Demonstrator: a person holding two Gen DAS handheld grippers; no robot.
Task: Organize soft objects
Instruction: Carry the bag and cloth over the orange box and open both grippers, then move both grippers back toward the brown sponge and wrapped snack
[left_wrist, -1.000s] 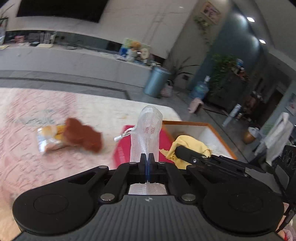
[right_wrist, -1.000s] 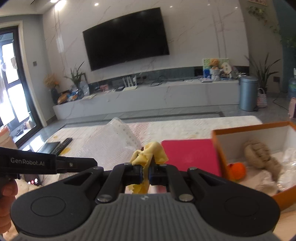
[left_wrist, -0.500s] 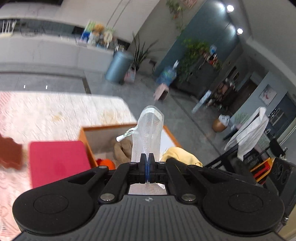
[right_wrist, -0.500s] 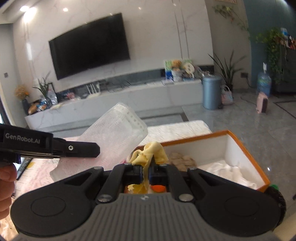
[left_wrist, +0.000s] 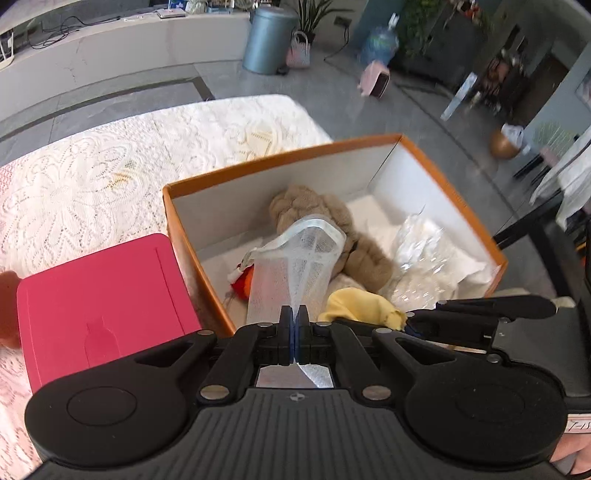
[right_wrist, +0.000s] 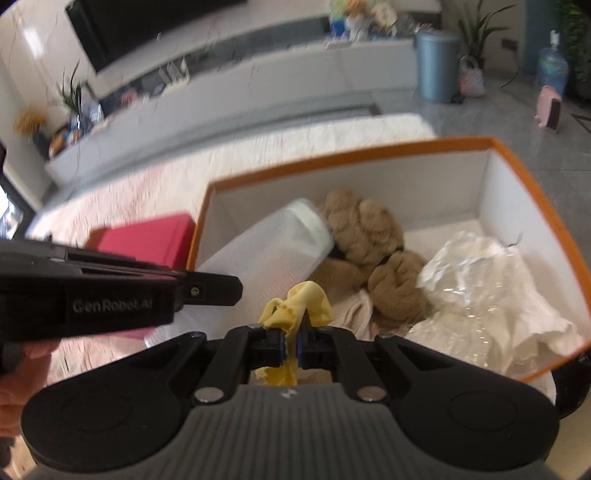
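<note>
Both our grippers have swung over the orange-rimmed white cardboard box (left_wrist: 380, 173). Left gripper (left_wrist: 294, 314) clenches a white mesh pouch (left_wrist: 295, 266); right gripper (right_wrist: 290, 334) clenches a crumpled yellow cloth (right_wrist: 301, 304).

Home living room: wall TV (right_wrist: 147, 22), long media console (right_wrist: 258, 85), potted plants (right_wrist: 476, 26), bin (left_wrist: 269, 37).

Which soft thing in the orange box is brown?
The brown plush toy, lying against the orange box's back wall; the crinkled plastic beside it is clear.
</note>
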